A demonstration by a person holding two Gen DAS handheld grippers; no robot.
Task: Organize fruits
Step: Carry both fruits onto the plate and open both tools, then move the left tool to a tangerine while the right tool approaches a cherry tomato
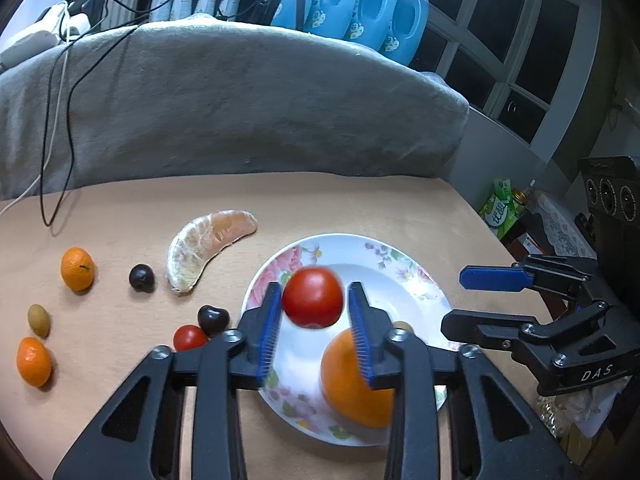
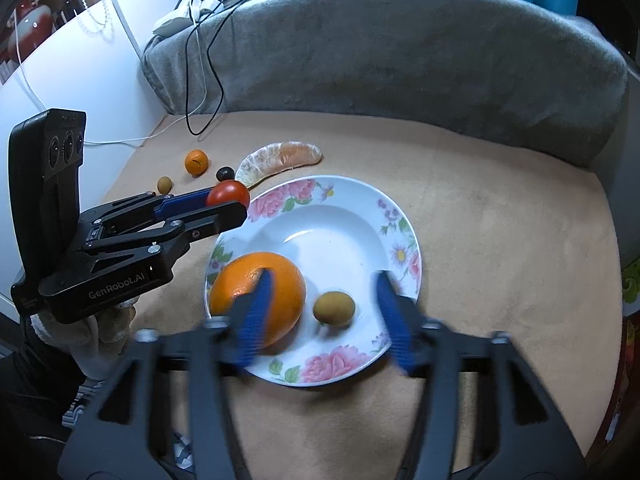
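Observation:
A white floral plate [image 1: 400, 276] [image 2: 344, 216] holds a large orange [image 1: 352, 384] [image 2: 256, 280] and a small green-brown fruit [image 2: 334, 307]. My left gripper [image 1: 314, 300] [image 2: 230, 202] is shut on a red tomato [image 1: 313, 297] [image 2: 227, 194] and holds it above the plate's left rim. My right gripper [image 2: 324, 312] [image 1: 464, 300] is open and empty, low over the plate's near side, around the small fruit. On the tan cloth left of the plate lie a peeled citrus segment [image 1: 208, 248], two small oranges [image 1: 77, 269], two dark cherries [image 1: 141, 277], a small tomato [image 1: 189, 337] and an olive-like fruit [image 1: 39, 320].
A grey cushion [image 1: 240, 104] backs the tan surface, with black and white cables [image 1: 60, 120] trailing over it. Blue detergent bottles [image 1: 360, 0] stand behind. Packets and clutter [image 1: 504, 208] sit off the right edge.

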